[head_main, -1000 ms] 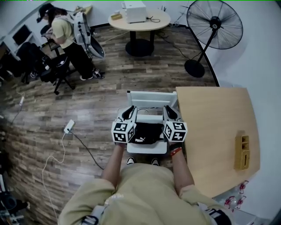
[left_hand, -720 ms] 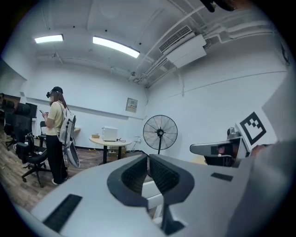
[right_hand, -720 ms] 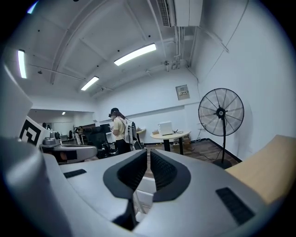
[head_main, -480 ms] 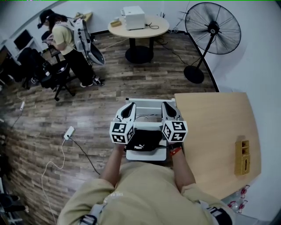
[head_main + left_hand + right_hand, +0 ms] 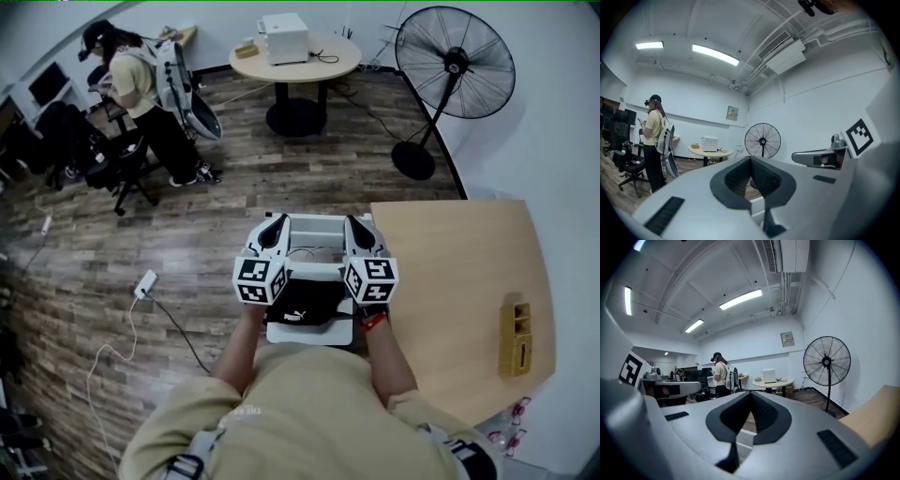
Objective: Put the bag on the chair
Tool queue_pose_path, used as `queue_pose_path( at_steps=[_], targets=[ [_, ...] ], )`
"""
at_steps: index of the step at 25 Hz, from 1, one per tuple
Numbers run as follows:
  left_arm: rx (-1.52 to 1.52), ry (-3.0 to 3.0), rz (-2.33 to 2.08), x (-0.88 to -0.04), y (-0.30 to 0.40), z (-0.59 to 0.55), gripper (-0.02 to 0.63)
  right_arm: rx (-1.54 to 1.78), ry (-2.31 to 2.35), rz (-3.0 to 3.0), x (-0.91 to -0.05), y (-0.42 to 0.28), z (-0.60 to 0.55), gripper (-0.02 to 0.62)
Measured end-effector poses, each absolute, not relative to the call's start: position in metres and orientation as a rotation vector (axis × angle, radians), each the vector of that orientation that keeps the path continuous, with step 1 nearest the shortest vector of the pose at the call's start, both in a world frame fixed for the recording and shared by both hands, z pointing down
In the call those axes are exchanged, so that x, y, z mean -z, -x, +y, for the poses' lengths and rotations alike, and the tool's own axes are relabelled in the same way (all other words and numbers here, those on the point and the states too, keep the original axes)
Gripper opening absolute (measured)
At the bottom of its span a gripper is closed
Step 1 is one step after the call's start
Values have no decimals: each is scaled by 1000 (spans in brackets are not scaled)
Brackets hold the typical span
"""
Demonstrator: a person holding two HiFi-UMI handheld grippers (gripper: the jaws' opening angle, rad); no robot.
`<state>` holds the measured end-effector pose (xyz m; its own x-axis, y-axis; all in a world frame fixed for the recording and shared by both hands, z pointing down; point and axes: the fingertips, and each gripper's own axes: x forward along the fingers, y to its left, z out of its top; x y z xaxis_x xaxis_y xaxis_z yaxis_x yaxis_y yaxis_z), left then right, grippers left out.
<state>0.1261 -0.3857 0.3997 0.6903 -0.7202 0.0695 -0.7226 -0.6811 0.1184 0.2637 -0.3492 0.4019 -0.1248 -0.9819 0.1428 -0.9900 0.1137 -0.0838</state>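
The black bag (image 5: 305,302) lies on the seat of the white chair (image 5: 309,223), right in front of me. Both grippers hover above the seat, pointing at the chair's back, one on each side of the bag and apart from it. My left gripper (image 5: 277,225) is shut with nothing in it; in the left gripper view its pads (image 5: 759,176) meet above a strip of white chair (image 5: 757,206). My right gripper (image 5: 354,225) is shut and empty too, its pads (image 5: 759,411) pressed together.
A wooden table (image 5: 459,281) with a yellow holder (image 5: 516,337) stands close on the right of the chair. Further off are a standing fan (image 5: 455,61), a round table (image 5: 295,56), a person (image 5: 141,80) by office chairs, and a floor cable (image 5: 145,281).
Both grippers have drawn off the bag toward the chair's back. The bag stays on the seat and now shows more fully behind the marker cubes.
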Motion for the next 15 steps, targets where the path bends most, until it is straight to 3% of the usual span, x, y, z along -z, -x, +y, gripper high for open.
queue_pose_path(
  at_steps=[15],
  targets=[
    [-72,-2777,-1136,-403,-144,-392,20,-261,-2057,-2273,-404,-276,-355,23]
  ],
)
